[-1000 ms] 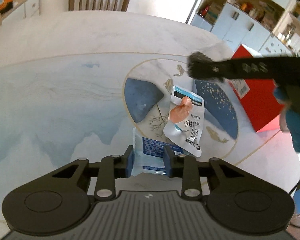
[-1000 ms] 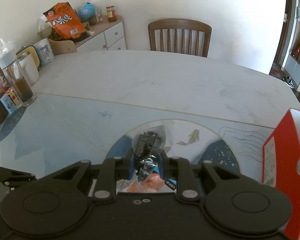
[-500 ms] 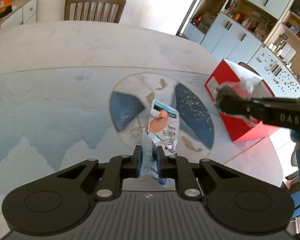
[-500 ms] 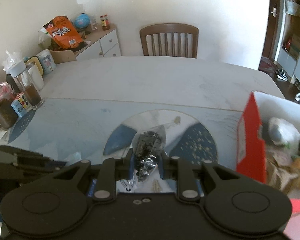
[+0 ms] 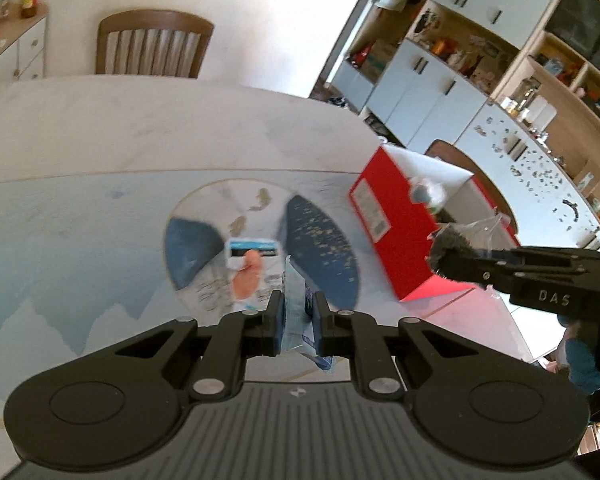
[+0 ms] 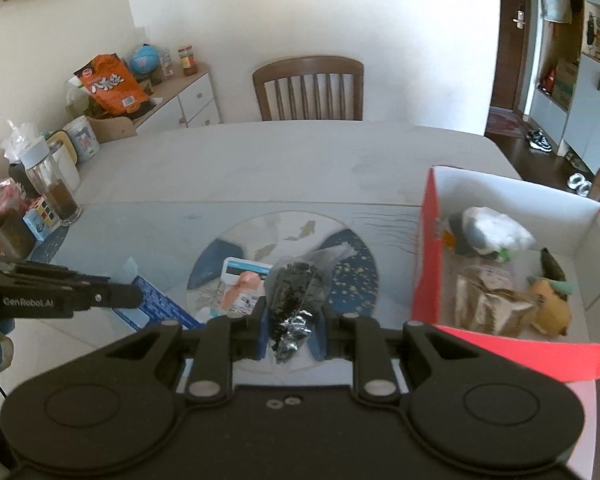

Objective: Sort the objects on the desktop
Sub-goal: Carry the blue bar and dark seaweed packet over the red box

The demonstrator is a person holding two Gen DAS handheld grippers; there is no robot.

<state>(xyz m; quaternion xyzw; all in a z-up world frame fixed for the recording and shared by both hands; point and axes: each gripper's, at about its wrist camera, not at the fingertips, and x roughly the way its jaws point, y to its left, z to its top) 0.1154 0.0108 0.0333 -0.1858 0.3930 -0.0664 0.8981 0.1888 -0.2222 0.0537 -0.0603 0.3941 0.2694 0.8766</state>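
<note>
Reading "DAS" on its side, the right gripper (image 6: 290, 326) has its fingers closed on a clear packet of dark seaweed (image 6: 296, 300), held just beside the red box (image 6: 428, 264), while the left gripper (image 5: 296, 326), marked "GenRobot.AI", is clamped tight on a blue-and-white packet (image 5: 294, 308) lifted farther from that box. A white snack sachet (image 6: 242, 284) with blurred, unreadable print lies on the round fish-patterned medallion of the pale blue table mat (image 6: 140, 232), left of the red box. Beyond the box stand a wooden chair (image 6: 308, 88), a sideboard bearing an orange snack bag (image 6: 110, 84), and white cupboards.
</note>
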